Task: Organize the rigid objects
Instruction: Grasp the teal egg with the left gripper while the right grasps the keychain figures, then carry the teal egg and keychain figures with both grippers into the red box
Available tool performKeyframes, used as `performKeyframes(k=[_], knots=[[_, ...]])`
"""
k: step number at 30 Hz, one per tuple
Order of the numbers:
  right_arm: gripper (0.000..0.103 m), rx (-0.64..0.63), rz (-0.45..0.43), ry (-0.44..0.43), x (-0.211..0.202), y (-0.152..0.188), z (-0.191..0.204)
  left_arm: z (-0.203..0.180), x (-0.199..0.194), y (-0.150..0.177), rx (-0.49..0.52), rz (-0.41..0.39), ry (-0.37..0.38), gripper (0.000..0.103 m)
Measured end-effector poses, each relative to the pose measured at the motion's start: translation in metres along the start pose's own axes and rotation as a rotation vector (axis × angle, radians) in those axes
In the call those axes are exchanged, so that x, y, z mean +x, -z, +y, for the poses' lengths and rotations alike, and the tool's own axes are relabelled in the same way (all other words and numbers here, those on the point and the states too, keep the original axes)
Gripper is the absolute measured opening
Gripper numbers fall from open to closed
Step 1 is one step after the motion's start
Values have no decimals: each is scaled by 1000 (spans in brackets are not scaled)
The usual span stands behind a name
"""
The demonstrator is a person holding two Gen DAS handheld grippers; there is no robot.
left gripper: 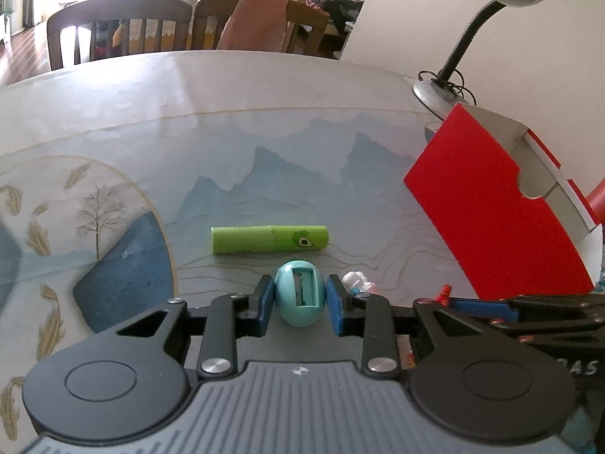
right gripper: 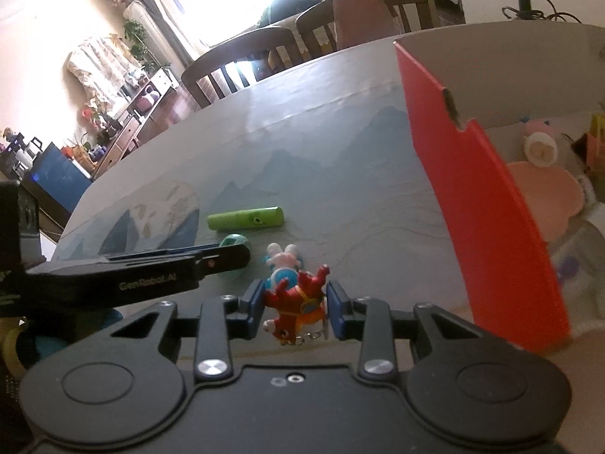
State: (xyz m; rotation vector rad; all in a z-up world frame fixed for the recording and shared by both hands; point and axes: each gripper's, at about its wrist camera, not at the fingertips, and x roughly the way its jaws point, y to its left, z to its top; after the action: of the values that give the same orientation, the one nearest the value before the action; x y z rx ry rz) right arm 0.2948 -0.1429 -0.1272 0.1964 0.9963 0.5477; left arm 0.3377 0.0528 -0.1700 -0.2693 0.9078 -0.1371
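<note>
My left gripper [left gripper: 300,299] is shut on a teal egg-shaped sharpener [left gripper: 300,293], its blue pads against both sides. A green tube [left gripper: 269,239] lies on the table just beyond it. My right gripper [right gripper: 295,304] is shut on a red figurine [right gripper: 298,302] with a key ring. A white and blue figurine [right gripper: 281,261] lies on the table just ahead of it, and it also shows in the left wrist view [left gripper: 357,282]. The left gripper's finger [right gripper: 151,268] reaches in from the left, with the sharpener [right gripper: 234,242] behind it. The green tube [right gripper: 245,218] lies farther out.
A red open box [right gripper: 476,196] stands on the right, holding several toys, among them a pink shell-like piece [right gripper: 544,196]. It shows in the left wrist view too [left gripper: 487,204]. A desk lamp [left gripper: 453,75] stands behind it. Chairs [left gripper: 117,26] line the table's far edge.
</note>
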Motion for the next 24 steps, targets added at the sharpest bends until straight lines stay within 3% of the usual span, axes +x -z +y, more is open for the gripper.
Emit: performKeyframes(k=[11, 24], knots=[[34, -5, -10, 19, -41, 4, 12, -11, -31, 5, 1, 1, 16, 29], [34, -53, -73, 72, -93, -2, 20, -51, -87, 5, 45, -35, 52, 29]])
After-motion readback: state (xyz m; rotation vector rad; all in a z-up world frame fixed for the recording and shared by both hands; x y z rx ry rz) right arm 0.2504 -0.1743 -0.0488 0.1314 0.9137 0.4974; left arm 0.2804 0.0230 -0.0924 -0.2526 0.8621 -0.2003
